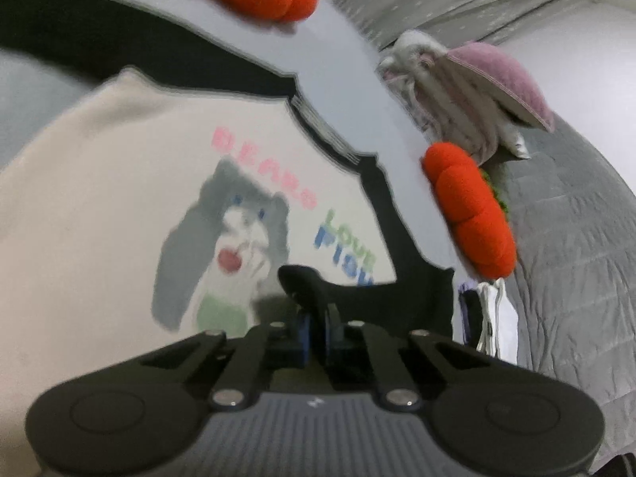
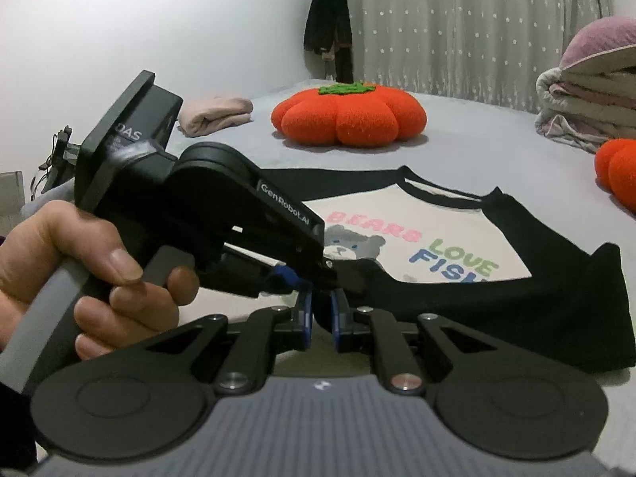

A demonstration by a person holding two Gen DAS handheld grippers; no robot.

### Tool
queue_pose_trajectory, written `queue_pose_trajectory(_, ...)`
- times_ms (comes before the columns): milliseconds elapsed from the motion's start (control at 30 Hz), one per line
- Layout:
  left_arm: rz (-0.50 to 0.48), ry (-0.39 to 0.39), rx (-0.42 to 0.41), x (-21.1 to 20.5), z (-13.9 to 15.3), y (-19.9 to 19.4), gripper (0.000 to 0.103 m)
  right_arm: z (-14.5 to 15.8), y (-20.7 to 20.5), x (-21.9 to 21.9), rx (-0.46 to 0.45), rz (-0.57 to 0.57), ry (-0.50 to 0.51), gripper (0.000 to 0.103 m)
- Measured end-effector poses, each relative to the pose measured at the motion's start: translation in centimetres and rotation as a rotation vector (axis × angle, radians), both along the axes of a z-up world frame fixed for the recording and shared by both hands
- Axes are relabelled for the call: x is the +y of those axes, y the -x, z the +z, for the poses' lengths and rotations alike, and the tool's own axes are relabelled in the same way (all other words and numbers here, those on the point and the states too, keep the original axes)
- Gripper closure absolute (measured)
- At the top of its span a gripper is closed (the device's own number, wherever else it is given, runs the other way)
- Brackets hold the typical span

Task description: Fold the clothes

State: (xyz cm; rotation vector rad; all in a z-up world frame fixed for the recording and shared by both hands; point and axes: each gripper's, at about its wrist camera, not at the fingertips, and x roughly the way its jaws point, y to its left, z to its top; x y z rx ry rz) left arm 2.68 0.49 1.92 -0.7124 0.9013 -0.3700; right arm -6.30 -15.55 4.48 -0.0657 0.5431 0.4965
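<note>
A cream T-shirt (image 2: 417,214) with black sleeves and a bear print lies flat on the bed, also filling the blurred left wrist view as the T-shirt (image 1: 99,218). A hand (image 2: 79,262) holds my left gripper (image 2: 324,274), which reaches in from the left. In its own view the left gripper (image 1: 317,318) is shut on a curl of the black sleeve (image 1: 302,278). Just below it, my right gripper (image 2: 322,312) is closed on the same black sleeve (image 2: 477,306) edge, with dark cloth between its blue pads (image 2: 306,314).
An orange pumpkin cushion (image 2: 349,115) sits beyond the shirt, and a second cushion (image 2: 620,171) is at the right. Folded blankets (image 2: 588,107) are stacked at the far right. A folded pink garment (image 2: 214,115) lies at the back left. Dark clothes (image 2: 330,35) hang by the curtain.
</note>
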Motion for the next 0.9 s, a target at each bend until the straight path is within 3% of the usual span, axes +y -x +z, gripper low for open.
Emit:
queue_pose_trajectory(200, 0.028, -0.052, -0.130, 0.8, 2.2, 0.6, 0.098, 0.6, 0.9, 0.7, -0.064, 0.027, -0.019, 0.091)
queue_pose_trajectory(300, 0.054, -0.065, -0.145, 1.6, 2.5, 0.5, 0.098, 0.6, 0.8, 0.9, -0.064, 0.027, -0.014, 0.091)
queue_pose_trajectory(433, 0.093, -0.074, -0.140, 2.9, 2.5, 0.3, 0.098, 0.3, -0.1, -0.6, 0.003, -0.025, -0.054, 0.086)
queue_pose_trajectory(700, 0.143, -0.011, -0.110, 6.3, 2.9, 0.3, 0.098, -2.6, -4.3, -8.8, 0.247, -0.294, -0.202, 0.084)
queue_pose_trajectory(900, 0.180, 0.008, -0.100, 8.4, 3.4, 1.3, 0.098, -3.6, -5.0, -10.3, 0.241, -0.342, -0.218, 0.085)
